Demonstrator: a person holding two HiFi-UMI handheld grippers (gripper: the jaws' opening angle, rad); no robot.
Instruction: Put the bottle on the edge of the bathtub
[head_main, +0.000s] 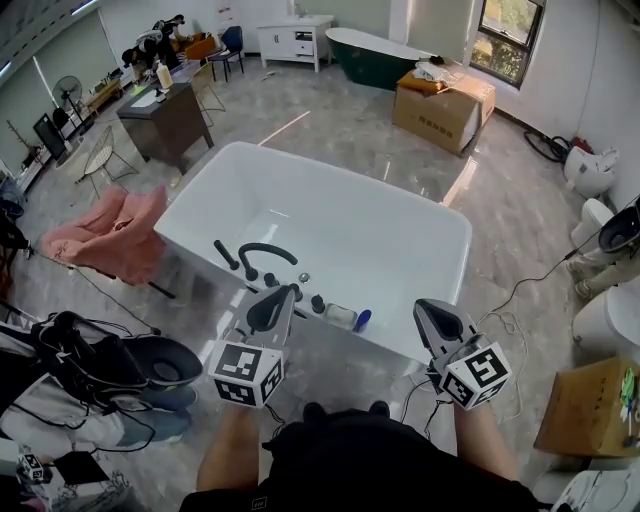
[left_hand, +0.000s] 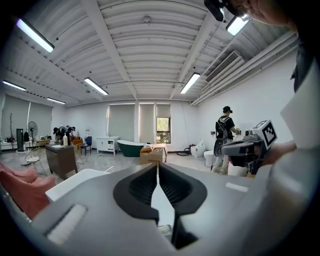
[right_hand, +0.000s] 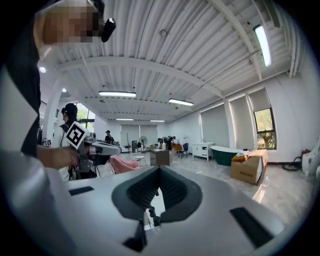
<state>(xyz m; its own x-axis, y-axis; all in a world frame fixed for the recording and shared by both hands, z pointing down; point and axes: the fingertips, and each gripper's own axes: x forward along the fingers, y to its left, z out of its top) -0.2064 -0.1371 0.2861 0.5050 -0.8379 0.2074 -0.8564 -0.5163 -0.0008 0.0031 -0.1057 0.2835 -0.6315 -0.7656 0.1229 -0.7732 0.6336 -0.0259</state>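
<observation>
A white bathtub (head_main: 430, 230) fills the middle of the head view, with a black faucet (head_main: 262, 255) and knobs on its near rim. A small clear bottle with a blue cap (head_main: 345, 317) lies on that near rim, right of the knobs. My left gripper (head_main: 285, 293) hovers over the near rim just left of the bottle, apart from it. Its jaws are shut with nothing between them (left_hand: 157, 165). My right gripper (head_main: 425, 308) is held to the right of the bottle, past the tub's corner. It is shut and empty too (right_hand: 159, 170).
Pink cloth (head_main: 110, 235) drapes a stand left of the tub. Bags and shoes (head_main: 110, 365) crowd the near left floor. Cables (head_main: 505, 325) and a cardboard box (head_main: 590, 405) lie at right, by toilets (head_main: 600, 225). A bigger box (head_main: 445, 105) and a green tub (head_main: 375, 50) stand beyond.
</observation>
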